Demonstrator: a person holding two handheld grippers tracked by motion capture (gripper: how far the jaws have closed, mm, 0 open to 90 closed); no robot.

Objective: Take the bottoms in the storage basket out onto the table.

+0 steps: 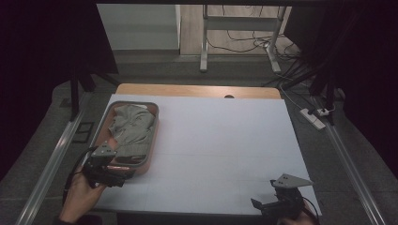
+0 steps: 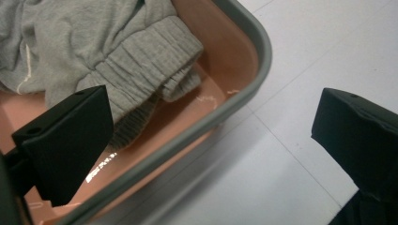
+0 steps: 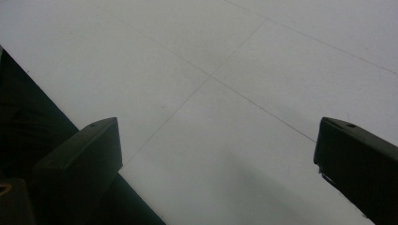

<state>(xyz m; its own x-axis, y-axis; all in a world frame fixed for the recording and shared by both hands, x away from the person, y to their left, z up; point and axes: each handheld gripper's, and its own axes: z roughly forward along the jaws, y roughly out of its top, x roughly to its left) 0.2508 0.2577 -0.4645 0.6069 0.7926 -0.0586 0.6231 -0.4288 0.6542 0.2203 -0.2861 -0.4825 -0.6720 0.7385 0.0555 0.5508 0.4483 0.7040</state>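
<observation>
At the counter's (image 1: 225, 140) near edge:
Left gripper (image 2: 211, 140): jaws spread, straddling the tray's (image 2: 253, 70) rim above grey garment (image 2: 94, 47).
Right gripper (image 1: 274, 204): jaws apart, empty, over bare counter.
Cut off: right hand.

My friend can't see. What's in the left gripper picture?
A crumpled grey garment lies in an orange tray with a grey rim on a white table. The left gripper is open, one black jaw over the tray, one over the table.

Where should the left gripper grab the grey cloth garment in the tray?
Probably the ribbed elastic band of the grey cloth garment, bunched thickest at the near end of the grey-rimmed orange tray. Bring the open left gripper down from above, inside the rim.
</observation>
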